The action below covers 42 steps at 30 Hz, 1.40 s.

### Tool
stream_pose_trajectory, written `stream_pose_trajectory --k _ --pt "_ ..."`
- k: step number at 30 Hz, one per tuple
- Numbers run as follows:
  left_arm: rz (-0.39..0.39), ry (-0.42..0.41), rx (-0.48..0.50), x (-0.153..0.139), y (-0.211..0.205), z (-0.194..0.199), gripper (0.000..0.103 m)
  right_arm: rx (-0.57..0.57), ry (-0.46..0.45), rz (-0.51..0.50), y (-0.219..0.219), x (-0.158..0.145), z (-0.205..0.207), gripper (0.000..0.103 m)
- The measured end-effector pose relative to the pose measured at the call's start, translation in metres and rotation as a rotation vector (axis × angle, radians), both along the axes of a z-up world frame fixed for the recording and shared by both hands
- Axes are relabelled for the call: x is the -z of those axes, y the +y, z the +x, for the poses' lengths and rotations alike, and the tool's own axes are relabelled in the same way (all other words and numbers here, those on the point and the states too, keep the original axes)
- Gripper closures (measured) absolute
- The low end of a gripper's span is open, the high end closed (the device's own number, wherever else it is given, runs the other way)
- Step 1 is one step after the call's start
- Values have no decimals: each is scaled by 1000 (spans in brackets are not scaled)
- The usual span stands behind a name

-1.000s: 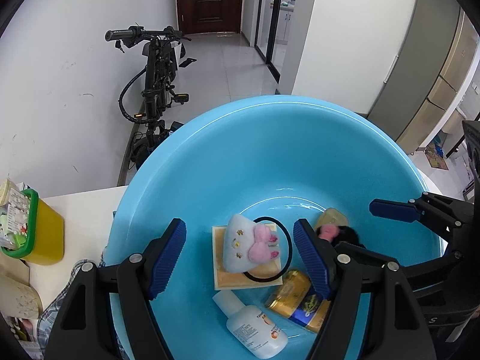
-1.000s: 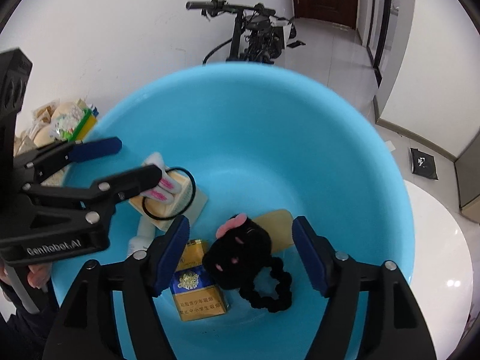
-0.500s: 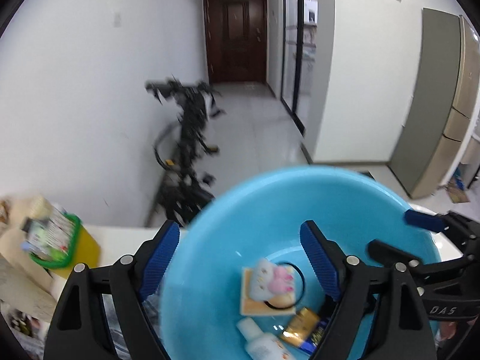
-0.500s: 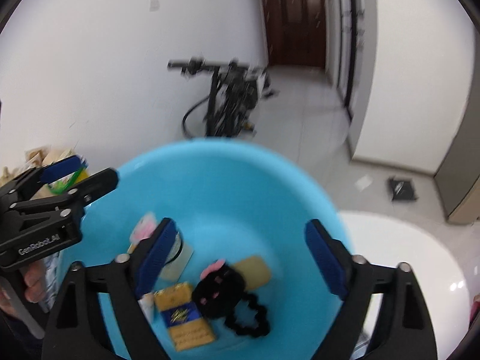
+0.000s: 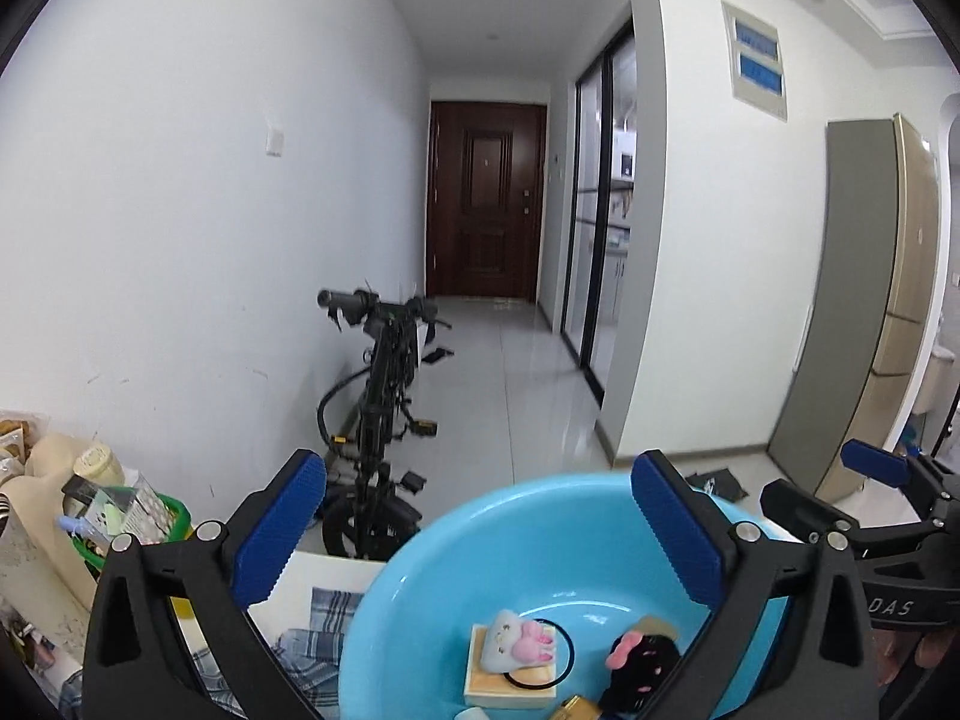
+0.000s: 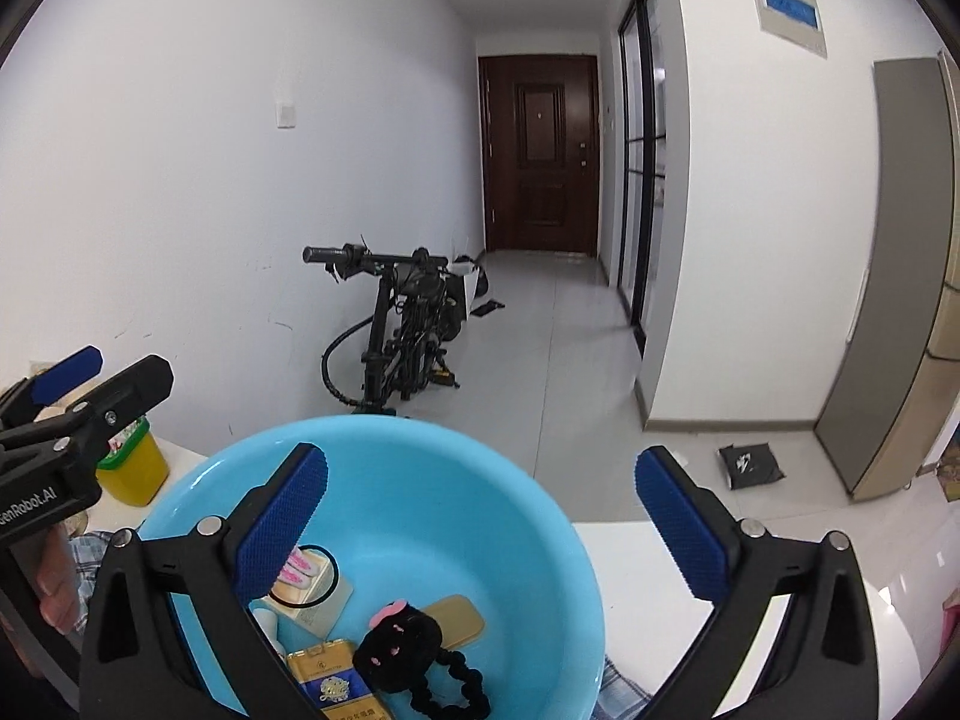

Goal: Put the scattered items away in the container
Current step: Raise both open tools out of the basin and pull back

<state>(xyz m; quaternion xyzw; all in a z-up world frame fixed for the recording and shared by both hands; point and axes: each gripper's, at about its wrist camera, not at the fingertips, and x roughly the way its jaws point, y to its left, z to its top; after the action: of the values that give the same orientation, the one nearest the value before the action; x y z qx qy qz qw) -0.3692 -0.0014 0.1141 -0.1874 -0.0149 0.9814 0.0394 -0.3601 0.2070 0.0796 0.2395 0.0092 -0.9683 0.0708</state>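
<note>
1. Left wrist view: a second ago my left tongs (image 5: 474, 528) pointed down into the blue basin (image 5: 420, 588) over the plush; now they have lifted and tipped up toward the hallway, jaws opening, nothing between them

2. The basin has dropped to six o'clock; in it the pale plush toy with pink ears (image 5: 519, 648) lies on a wooden block (image 5: 480, 681), a black hair tie (image 5: 567, 654) looped round it, a black plush clip (image 5: 645, 657) at four o'clock of it

3. I judge the drop-off is done; a plaid cloth (image 5: 333, 606) lies outside at nine o'clock

4. Right wrist view: my right tongs (image 6: 480, 510) have likewise risen off the black clip (image 6: 399, 645), jaws opening and empty

5. Inside the basin (image 6: 420, 450): a gold cigarette pack (image 6: 333, 681), a black scrunchie (image 6: 453, 687), a tan flat piece (image 6: 459, 618); a yellow tub (image 6: 132, 471) stands outside at ten o'clock
</note>
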Motion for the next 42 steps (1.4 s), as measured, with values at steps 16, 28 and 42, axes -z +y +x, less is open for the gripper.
stream_pose_trajectory --k 16,28,42 --pt "-69 -13 29 -24 17 34 0 37 22 80 5 -25 39 1" --pt "-79 27 86 -57 29 104 0 42 75 132 3 -54 114 1" --pt "-52 76 126 -83 20 230 0 18 132 78 0 -80 247 1"
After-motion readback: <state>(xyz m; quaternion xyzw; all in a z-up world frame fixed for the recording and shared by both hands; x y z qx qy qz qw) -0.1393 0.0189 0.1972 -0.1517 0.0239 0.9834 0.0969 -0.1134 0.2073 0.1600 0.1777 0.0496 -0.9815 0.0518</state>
